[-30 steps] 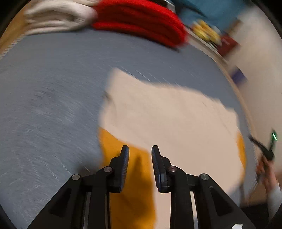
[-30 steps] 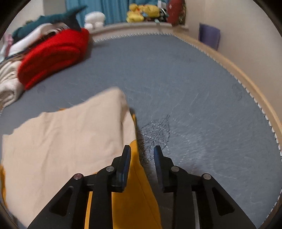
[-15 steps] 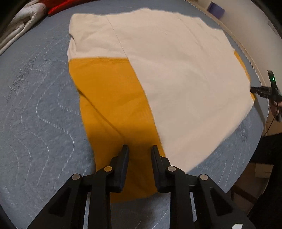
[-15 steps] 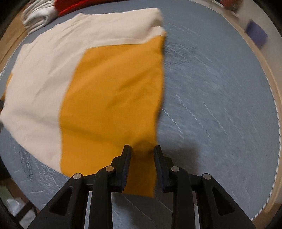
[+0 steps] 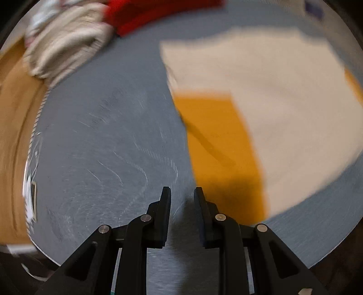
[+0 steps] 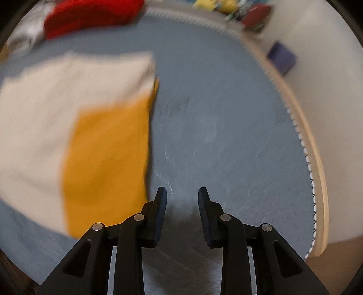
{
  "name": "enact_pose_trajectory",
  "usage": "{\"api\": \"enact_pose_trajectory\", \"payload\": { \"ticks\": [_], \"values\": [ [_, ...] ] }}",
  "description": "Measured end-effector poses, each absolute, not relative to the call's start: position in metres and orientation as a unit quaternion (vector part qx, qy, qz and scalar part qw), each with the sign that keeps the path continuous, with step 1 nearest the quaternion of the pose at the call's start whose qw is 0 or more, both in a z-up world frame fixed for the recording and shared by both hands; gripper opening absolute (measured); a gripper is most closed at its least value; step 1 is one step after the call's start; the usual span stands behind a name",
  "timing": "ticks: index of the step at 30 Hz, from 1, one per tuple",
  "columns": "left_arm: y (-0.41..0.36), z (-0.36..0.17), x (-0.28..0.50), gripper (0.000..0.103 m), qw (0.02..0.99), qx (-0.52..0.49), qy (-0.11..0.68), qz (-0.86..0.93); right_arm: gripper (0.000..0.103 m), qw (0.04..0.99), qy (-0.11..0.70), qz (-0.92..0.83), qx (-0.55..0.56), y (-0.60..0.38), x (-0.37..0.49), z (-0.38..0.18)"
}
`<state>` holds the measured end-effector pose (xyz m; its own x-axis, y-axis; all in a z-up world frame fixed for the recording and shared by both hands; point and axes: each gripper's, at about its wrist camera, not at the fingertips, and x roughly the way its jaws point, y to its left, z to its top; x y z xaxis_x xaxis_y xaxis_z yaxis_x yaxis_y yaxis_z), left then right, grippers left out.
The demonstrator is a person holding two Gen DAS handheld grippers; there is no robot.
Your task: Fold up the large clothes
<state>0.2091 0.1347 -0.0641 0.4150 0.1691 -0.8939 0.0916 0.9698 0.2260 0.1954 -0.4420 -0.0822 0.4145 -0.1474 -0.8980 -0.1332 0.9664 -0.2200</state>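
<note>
A large cream and mustard-orange garment (image 5: 261, 109) lies flat on the grey-blue quilted bed (image 5: 102, 136). In the left wrist view it is at the right, its orange sleeve (image 5: 217, 145) near my fingers. My left gripper (image 5: 181, 197) is open and empty, just left of the sleeve's lower edge. In the right wrist view the garment (image 6: 68, 109) is at the left, its orange sleeve (image 6: 106, 158) beside my left finger. My right gripper (image 6: 182, 197) is open and empty over bare bed (image 6: 226, 136).
A red garment (image 5: 158, 13) and a cream pile (image 5: 65, 47) lie at the bed's far end. The red garment (image 6: 90, 15) shows in the right wrist view too. Wooden floor (image 5: 11, 136) is at the left. Stuffed toys (image 6: 215, 4) and a purple box (image 6: 281, 57) stand by the wall.
Both grippers have let go of the orange sleeves and opened wider. The left moved off to the garment's left, the right to its right. Both views are blurred by motion.
</note>
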Motion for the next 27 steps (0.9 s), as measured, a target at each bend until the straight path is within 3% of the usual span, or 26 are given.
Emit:
{"api": "enact_pose_trajectory", "payload": {
  "ticks": [4, 7, 14, 19, 21, 27],
  "values": [
    [0.117, -0.005, 0.165, 0.022, 0.899, 0.053, 0.43, 0.059, 0.035, 0.898, 0.433, 0.008, -0.084, -0.406, 0.152, -0.014],
    [0.099, -0.004, 0.136, 0.022, 0.921, -0.01, 0.386, 0.052, 0.038, 0.916, 0.397, 0.049, -0.034, -0.358, 0.112, 0.002],
    [0.091, -0.078, 0.112, 0.017, 0.892, -0.088, 0.439, 0.067, 0.039, 0.882, 0.461, 0.084, -0.052, -0.286, 0.091, -0.068],
    [0.099, -0.083, 0.107, 0.017, 0.885, -0.141, 0.441, 0.044, 0.039, 0.882, 0.462, 0.072, -0.062, -0.287, 0.083, -0.081],
    [0.106, -0.092, 0.108, 0.02, 0.877, -0.17, 0.449, 0.037, 0.039, 0.877, 0.472, 0.073, -0.052, -0.286, 0.085, -0.087],
    [0.122, -0.125, 0.114, 0.043, 0.84, -0.273, 0.468, 0.032, 0.039, 0.869, 0.485, 0.089, -0.048, -0.283, 0.096, -0.094]
  ]
}}
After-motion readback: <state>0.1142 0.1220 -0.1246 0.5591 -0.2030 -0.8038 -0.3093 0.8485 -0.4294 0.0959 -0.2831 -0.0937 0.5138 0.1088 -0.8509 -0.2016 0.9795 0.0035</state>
